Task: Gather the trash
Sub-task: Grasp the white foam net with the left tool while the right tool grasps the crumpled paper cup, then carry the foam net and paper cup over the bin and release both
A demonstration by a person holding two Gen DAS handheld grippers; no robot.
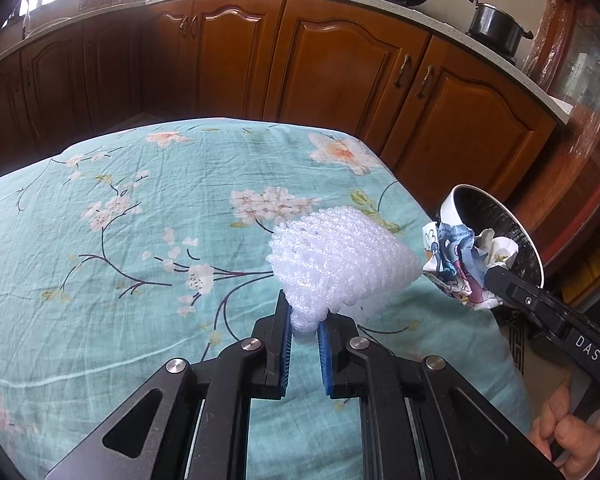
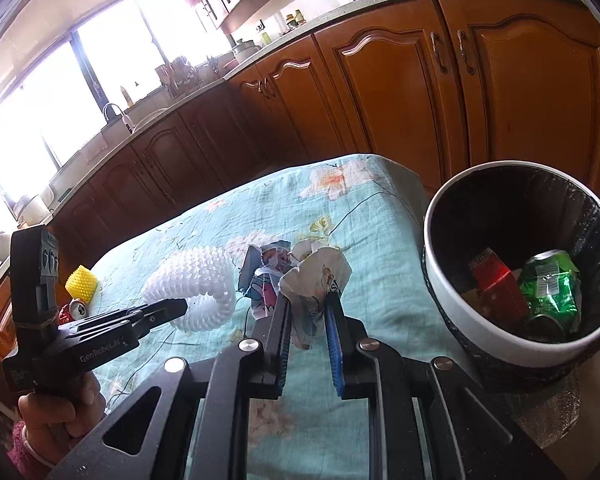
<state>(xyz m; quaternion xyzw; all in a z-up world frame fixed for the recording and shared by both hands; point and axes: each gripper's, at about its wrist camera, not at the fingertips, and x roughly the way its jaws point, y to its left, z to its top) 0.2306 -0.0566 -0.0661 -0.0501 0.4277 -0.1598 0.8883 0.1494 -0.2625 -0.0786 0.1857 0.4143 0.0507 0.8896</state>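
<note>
My left gripper [image 1: 304,314] is shut on the narrow end of a white foam fruit net [image 1: 340,264], which it holds above the floral tablecloth [image 1: 140,220]. My right gripper [image 2: 309,300] is shut on a crumpled printed paper [image 2: 314,276], also held off the table. In the right wrist view the foam net [image 2: 196,280] hangs from the left gripper [image 2: 180,305] just left of the paper. The white bin with a black liner [image 2: 440,280] stands off the table's right edge. It holds a crushed green can [image 2: 552,292] and a red packet [image 2: 496,284].
A yellow foam net [image 2: 82,282] and a small can [image 2: 78,309] lie at the table's far left. Wooden kitchen cabinets [image 1: 340,60] run behind the table, with pots on the counter. The bin's white wall [image 1: 446,208] shows behind the paper [image 1: 460,256] in the left wrist view.
</note>
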